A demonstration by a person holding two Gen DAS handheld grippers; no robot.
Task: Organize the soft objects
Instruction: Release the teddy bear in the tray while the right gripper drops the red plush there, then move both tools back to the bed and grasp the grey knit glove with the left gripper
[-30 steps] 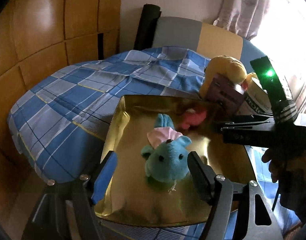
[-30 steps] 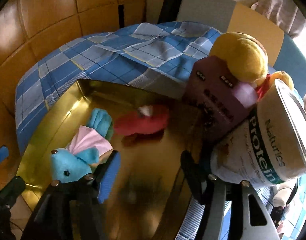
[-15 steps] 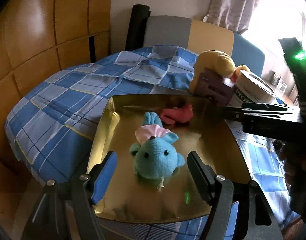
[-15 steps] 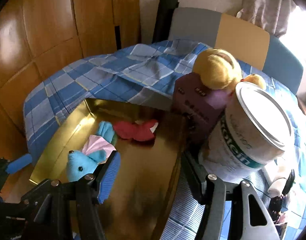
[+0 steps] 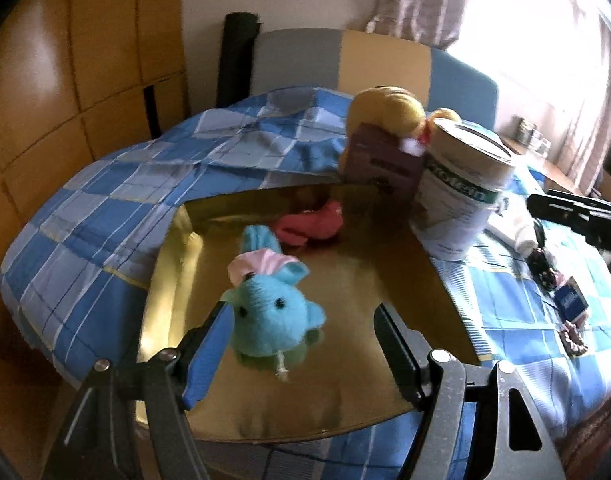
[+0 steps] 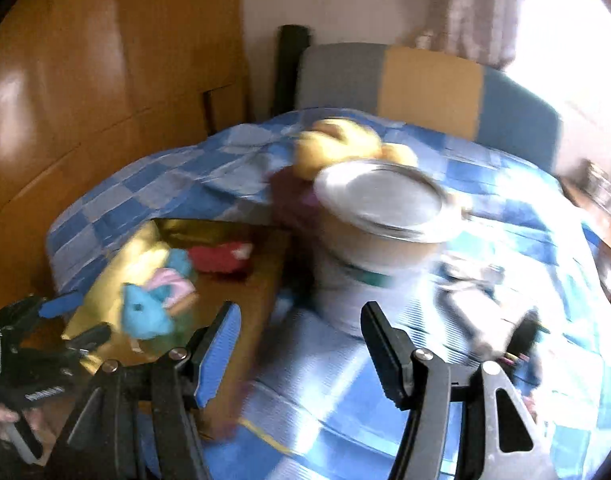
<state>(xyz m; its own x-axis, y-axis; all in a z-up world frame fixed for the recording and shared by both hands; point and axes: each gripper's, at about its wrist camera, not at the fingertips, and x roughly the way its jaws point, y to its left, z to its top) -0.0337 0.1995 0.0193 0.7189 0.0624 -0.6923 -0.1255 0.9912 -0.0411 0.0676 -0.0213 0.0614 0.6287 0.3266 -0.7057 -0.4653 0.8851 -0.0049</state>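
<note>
Left wrist view: your left hand-held gripper (image 5: 301, 344) is open, jaws either side of the blue plush (image 5: 271, 322) on the gold tray (image 5: 385, 280); red plush (image 5: 311, 226) behind it. Right wrist view, blurred: your right hand-held gripper (image 6: 301, 344) is open and empty, over the checked cloth (image 6: 325, 392) near the tin (image 6: 381, 236).

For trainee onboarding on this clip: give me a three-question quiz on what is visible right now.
1. True or false: the blue plush toy lies on the gold tray.
2. Which lies beside it on the tray? A) red plush toy B) yellow plush toy C) protein can
3. The left gripper jaws are ____.

Key: 1 true; 2 A; 3 open, gripping nothing.
</note>
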